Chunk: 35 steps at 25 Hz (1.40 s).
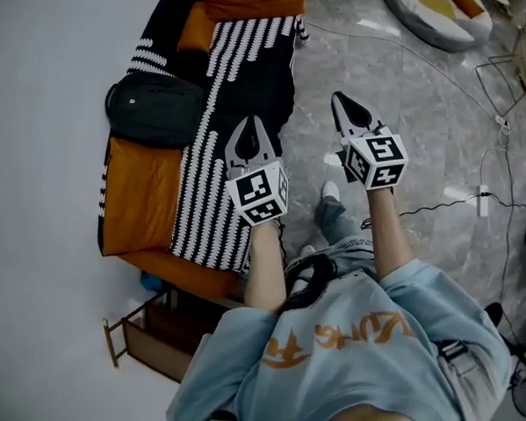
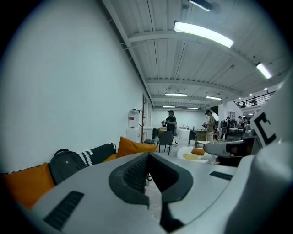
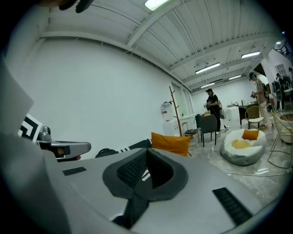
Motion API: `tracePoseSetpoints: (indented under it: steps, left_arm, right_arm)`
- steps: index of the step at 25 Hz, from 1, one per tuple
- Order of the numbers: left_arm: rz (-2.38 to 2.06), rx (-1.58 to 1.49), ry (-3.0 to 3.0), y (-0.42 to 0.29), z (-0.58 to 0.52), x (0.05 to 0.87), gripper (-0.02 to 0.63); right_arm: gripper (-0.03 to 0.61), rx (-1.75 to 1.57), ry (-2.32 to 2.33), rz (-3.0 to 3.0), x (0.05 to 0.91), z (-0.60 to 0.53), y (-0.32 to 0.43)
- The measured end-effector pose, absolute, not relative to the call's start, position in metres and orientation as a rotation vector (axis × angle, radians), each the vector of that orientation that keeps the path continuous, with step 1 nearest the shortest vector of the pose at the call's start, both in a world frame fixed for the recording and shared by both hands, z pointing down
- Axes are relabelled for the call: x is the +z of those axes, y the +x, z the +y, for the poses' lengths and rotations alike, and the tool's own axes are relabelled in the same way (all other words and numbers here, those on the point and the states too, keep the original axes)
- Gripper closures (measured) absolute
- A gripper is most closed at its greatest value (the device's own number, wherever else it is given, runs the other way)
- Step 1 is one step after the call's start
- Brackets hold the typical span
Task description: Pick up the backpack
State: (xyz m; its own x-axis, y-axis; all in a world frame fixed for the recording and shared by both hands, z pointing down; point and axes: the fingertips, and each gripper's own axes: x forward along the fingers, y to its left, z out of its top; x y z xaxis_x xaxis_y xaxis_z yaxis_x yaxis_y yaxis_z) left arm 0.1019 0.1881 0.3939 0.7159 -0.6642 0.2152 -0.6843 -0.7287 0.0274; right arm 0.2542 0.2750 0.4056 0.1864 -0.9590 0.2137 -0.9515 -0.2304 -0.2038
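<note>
My left gripper (image 1: 249,125) and right gripper (image 1: 340,100) are both closed and empty, held beside the sofa (image 1: 141,196). The black backpack (image 1: 157,110) lies on the sofa's orange cushions, its contents hidden.

Bright, even indoor light from ceiling tube lights (image 2: 203,34), upper right of left gripper view, blown out; another at top edge of right gripper view. Head view: glare patches on glossy floor (image 1: 416,118) centre right, white wall (image 1: 39,129) at left flat, nearly clipped; backpack (image 1: 157,110) a dark mass, little detail. Both gripper views fisheye: black vignetted corners, bowed lines. Along the bottom, left gripper (image 2: 149,160) body soft, too near the lens.
</note>
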Motion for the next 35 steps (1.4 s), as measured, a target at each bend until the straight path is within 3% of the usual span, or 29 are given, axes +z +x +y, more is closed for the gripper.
tracePoseSetpoints:
  steps: [9, 18, 35]
  left_arm:
    - [-1.212, 0.234, 2.834, 0.168, 0.143, 0.360, 0.594]
    - [-1.330, 0.198, 2.810, 0.175, 0.106, 0.342, 0.594]
    - [-1.340, 0.220, 2.672, 0.187, -0.028, 0.392, 0.594]
  right_arm:
    - [0.581, -0.378, -2.269, 1.982, 0.368, 0.215, 0.335]
    - [0.580, -0.314, -2.149, 2.104, 0.346, 0.167, 0.342]
    - [0.580, -0.379, -2.164, 2.203, 0.378, 0.052, 0.359]
